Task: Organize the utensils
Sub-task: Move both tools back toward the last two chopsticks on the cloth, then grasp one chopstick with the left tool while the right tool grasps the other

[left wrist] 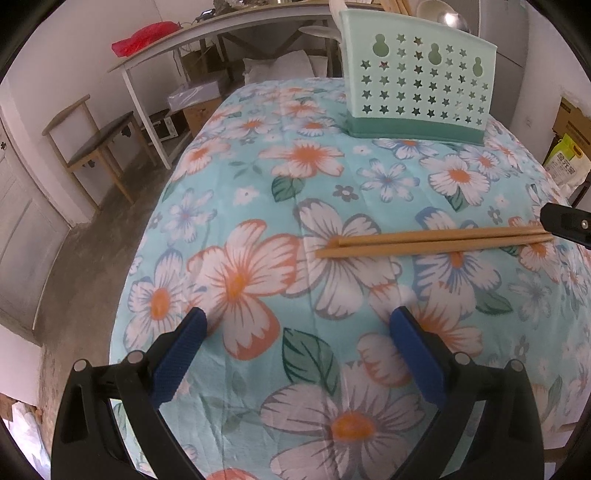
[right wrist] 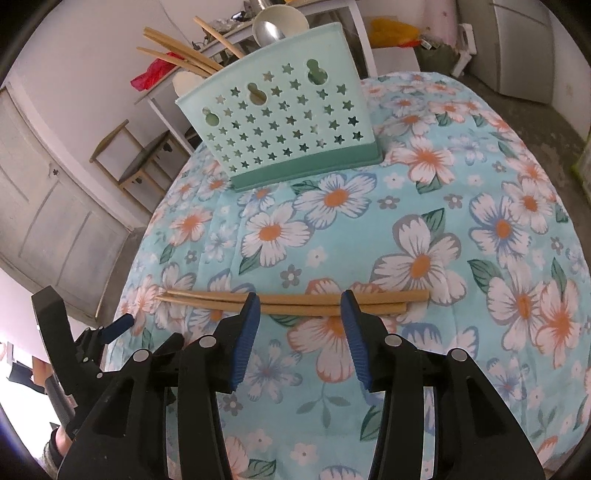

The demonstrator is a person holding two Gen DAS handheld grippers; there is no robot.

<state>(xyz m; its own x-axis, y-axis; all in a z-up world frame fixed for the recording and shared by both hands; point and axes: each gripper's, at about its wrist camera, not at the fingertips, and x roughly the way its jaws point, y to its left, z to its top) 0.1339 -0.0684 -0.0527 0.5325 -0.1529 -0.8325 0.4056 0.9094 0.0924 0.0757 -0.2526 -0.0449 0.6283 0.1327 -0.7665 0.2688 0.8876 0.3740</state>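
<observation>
A pair of wooden chopsticks (left wrist: 432, 242) lies flat on the floral tablecloth (left wrist: 280, 206); it also shows in the right wrist view (right wrist: 299, 302). My right gripper (right wrist: 300, 301) is open, its blue fingertips on either side of the pair's middle. Its tip shows at the right edge of the left wrist view (left wrist: 567, 223). My left gripper (left wrist: 299, 319) is open and empty, short of the chopsticks' left end. A mint-green utensil holder (left wrist: 415, 85) with star holes stands at the far side, also in the right wrist view (right wrist: 284, 114), holding chopsticks (right wrist: 177, 55) and spoons.
The table's left edge drops to a concrete floor. A wooden chair (left wrist: 96, 144) and a white side table (left wrist: 207, 33) with a red bag stand beyond it. Boxes and a bag (left wrist: 567, 162) sit at the right.
</observation>
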